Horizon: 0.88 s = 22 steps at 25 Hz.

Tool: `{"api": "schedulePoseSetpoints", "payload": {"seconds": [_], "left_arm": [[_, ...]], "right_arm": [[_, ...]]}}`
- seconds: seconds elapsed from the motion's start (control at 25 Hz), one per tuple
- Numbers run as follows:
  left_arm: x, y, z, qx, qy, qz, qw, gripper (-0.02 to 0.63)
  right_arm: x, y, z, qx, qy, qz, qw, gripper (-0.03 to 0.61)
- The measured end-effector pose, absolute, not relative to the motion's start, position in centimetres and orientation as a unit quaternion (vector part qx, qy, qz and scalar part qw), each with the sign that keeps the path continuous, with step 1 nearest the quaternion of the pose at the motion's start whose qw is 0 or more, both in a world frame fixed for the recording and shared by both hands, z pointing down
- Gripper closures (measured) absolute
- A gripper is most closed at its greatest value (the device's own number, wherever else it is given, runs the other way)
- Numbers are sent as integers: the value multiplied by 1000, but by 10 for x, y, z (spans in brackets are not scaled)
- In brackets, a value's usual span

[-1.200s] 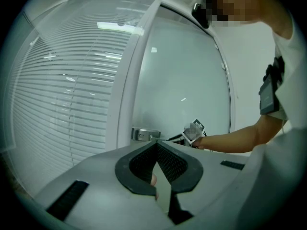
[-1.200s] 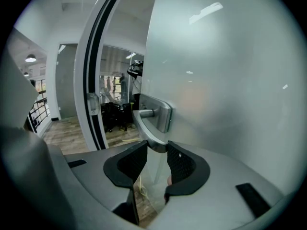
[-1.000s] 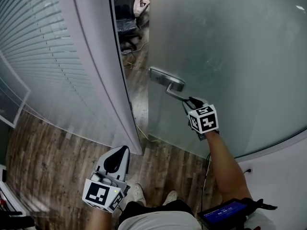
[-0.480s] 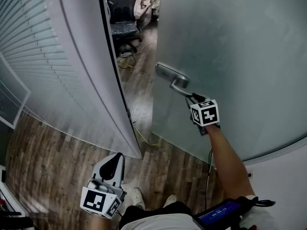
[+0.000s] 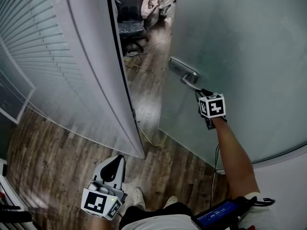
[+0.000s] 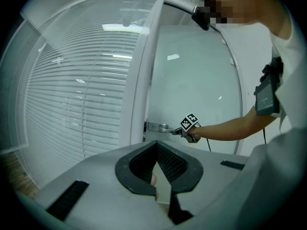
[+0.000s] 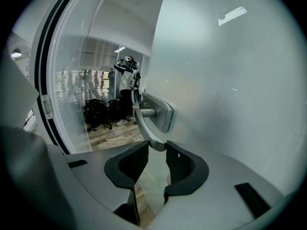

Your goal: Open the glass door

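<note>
The glass door (image 5: 240, 51) is found at two o'clock in the head view, swung ajar. Its free edge is parted from the white frame post (image 5: 103, 71) by a wedge of wooden floor (image 5: 146, 80) running toward twelve o'clock, where one office chair (image 5: 130, 18) is seen. One lever handle (image 5: 184, 74) is carried near that edge. Two grippers are counted. The right gripper (image 5: 198, 91), whose jaws have just been closing, is clamped on the lever's end. The left gripper (image 5: 115, 161), at seven o'clock, is held with jaws together and nothing between them.
</note>
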<state>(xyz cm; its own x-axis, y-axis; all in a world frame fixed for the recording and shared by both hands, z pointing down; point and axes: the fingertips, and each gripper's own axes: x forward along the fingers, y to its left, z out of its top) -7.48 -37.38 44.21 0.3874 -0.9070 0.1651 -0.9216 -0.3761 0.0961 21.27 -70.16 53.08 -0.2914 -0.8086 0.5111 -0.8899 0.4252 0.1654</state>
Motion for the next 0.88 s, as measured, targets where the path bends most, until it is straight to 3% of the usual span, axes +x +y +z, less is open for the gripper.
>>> {"api": "schedulePoseSetpoints", "payload": {"seconds": [0.28,0.68,0.88], "left_arm": [[-87,-379,431,827,-554,42,92,614],[-80,-393,401,845,-527,22,85,614],[-83,-394,391,869,-490,-1,72,614]], "right_arm": [[221,-701,510,547,-794,63,259,474],[204,-607,387,547,-829,-13,113,476],[182,-528,338,561,-824,-57,60,535]]}}
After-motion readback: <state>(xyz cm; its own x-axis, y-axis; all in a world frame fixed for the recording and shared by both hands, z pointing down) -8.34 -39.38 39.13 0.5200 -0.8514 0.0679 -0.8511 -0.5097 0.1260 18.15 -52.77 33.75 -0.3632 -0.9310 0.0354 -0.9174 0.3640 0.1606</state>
